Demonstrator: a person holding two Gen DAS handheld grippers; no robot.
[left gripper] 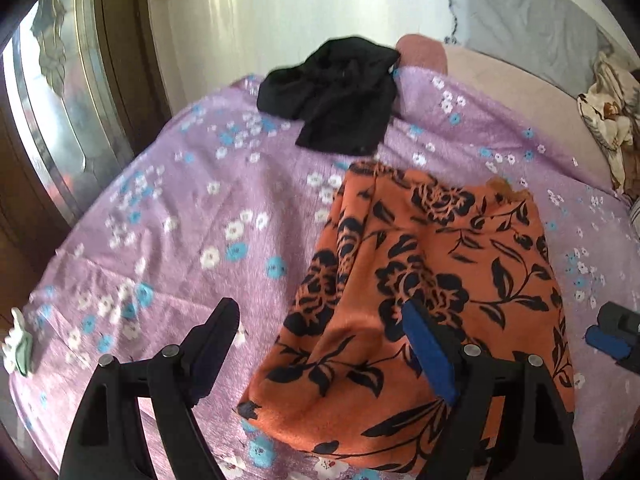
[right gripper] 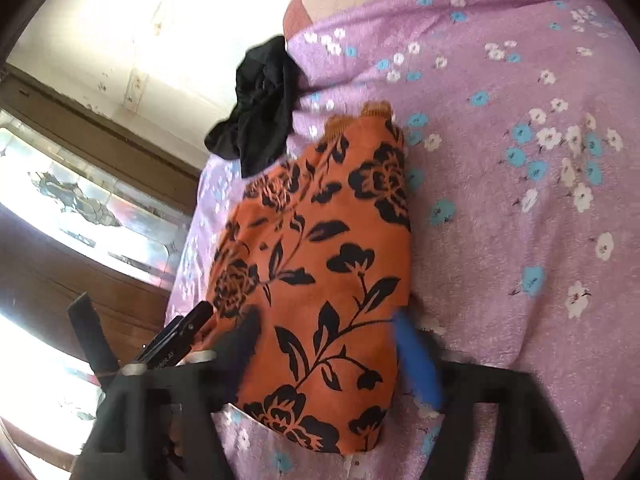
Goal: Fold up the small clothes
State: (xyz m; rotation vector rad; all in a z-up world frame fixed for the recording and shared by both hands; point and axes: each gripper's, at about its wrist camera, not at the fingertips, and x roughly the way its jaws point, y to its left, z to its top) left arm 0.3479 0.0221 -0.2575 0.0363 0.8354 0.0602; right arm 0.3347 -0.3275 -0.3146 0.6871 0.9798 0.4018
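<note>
An orange garment with black flowers (left gripper: 420,288) lies folded lengthwise on the purple flowered bedsheet (left gripper: 180,220). It also shows in the right wrist view (right gripper: 320,260). My left gripper (left gripper: 320,312) is open and hovers over the garment's near left edge, holding nothing. My right gripper (right gripper: 326,320) is open over the garment's near end, one finger on each side of it; part of it shows at the right edge of the left wrist view (left gripper: 616,336). A crumpled black garment (left gripper: 336,96) lies at the far edge of the bed, also in the right wrist view (right gripper: 260,108).
A dark wooden cabinet with mirror panels (left gripper: 60,100) stands left of the bed. A pink pillow (left gripper: 424,52) and patterned cloth (left gripper: 608,116) lie at the back right. A small white and green object (left gripper: 18,346) sits at the sheet's left edge.
</note>
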